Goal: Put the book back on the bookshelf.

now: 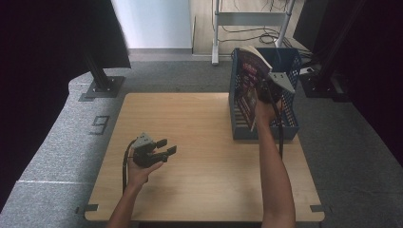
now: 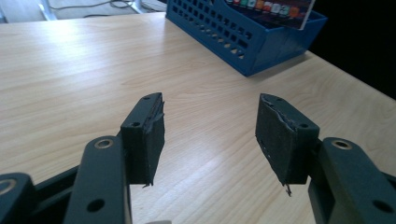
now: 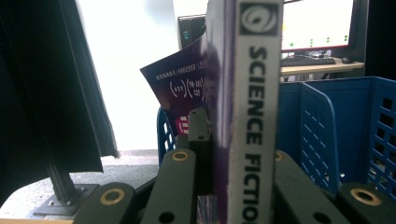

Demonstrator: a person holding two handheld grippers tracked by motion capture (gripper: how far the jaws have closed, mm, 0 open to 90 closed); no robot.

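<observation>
While nothing lies on the left half of the table (image 1: 190, 123), the left gripper (image 1: 164, 148) hovers low over the bare wood with its jaws parted and nothing between them, and from where I stand it looks parked there simply to stay clear of the work on the other side. In the left gripper view its two black pads (image 2: 148, 133) frame only wood grain, with the blue basket (image 2: 243, 39) well off toward the far corner. Further right, the book (image 1: 249, 80) is held upright, spine toward the person, above the left compartment of the basket (image 1: 290, 128) at the table's right edge. The right gripper (image 1: 266, 92) has its jaws clamped on the book near the spine; the right gripper view shows the spine (image 3: 254, 112) standing straight up between them, and the front cover curling loose to the left. Gripping by the spine keeps the pages together and the book vertical, which I judge suits sliding it down between the basket's dividers (image 3: 322, 130).
</observation>
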